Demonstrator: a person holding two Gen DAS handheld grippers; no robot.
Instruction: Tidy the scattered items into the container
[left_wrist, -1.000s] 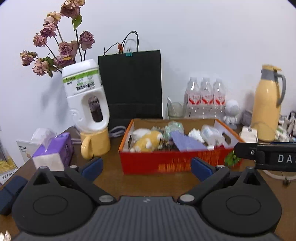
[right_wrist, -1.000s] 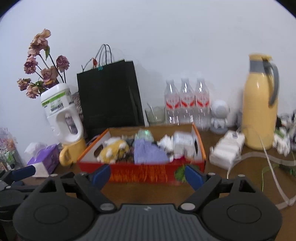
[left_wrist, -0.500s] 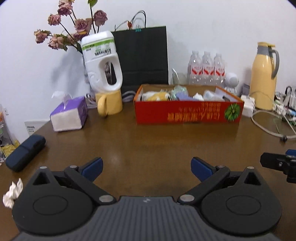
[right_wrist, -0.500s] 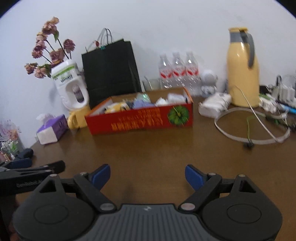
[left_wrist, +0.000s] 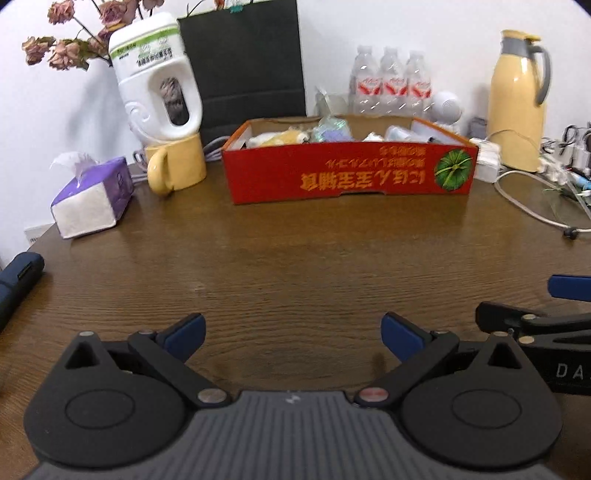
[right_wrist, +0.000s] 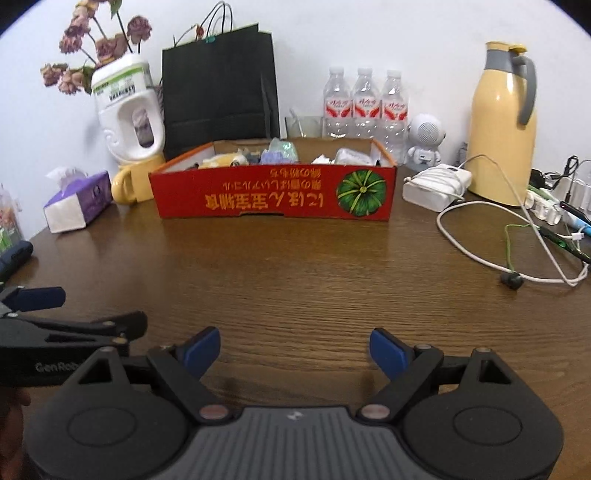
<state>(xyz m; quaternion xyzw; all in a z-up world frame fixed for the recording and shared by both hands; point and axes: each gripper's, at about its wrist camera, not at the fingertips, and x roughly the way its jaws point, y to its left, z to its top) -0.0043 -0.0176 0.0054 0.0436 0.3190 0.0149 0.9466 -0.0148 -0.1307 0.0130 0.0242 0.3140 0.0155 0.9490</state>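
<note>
A: We hold the left gripper (left_wrist: 291, 332) with its jaws wide and nothing between them, low over the bare wooden surface (left_wrist: 295, 258).

B: Our right gripper (right_wrist: 295, 349) is just as wide and empty. The red cardboard box (right_wrist: 273, 192) sits well ahead of both, at the far side, already holding a yellow plush toy (right_wrist: 221, 160) and crumpled wrappers.

A: Far left, a dark blue case (left_wrist: 16, 280) lies at the surface's edge.

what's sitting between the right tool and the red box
Nothing: in the right wrist view only bare table lies between the open right tool and the red box.
</note>
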